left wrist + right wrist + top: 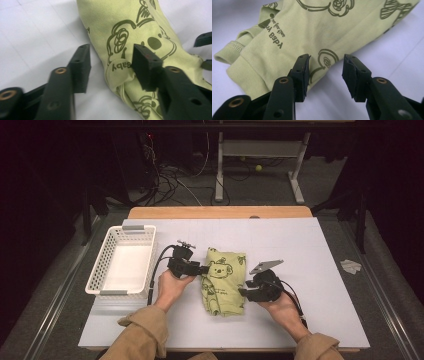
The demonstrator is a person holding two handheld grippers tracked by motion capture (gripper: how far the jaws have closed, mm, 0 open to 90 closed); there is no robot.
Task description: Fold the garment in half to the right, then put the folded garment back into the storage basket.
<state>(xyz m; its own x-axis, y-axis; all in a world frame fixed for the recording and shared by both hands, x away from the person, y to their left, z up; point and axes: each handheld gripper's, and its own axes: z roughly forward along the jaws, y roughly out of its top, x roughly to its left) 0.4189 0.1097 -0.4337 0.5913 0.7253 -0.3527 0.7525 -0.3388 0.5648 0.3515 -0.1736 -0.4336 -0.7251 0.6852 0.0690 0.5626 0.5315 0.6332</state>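
The left claw [204, 268] stands with its jaws apart and nothing pinched between them; in the left gripper view the folded edge of the green cloth [140, 50] lies in the gap, one pad over the print, the other over bare tabletop [32, 37], neither seen pressing. Across from it, the right claw [243, 292] is parted too, empty, its jaws straddling the cloth's opposite edge low on the tabletop.

Outward from both: the cloth [224, 281] sits folded between the two claws, at the middle of the white tabletop [310, 250], its long axis running away from the person, so each claw faces a long side edge-on. The left one meets the far half, near the bear's face; the right one meets the near half. Both look equally close, touching or nearly so.

Well off beyond the left hand [170, 287] stands the white basket [107, 251], its long side parallel to the cloth. Likely next: both claws nip their edges.
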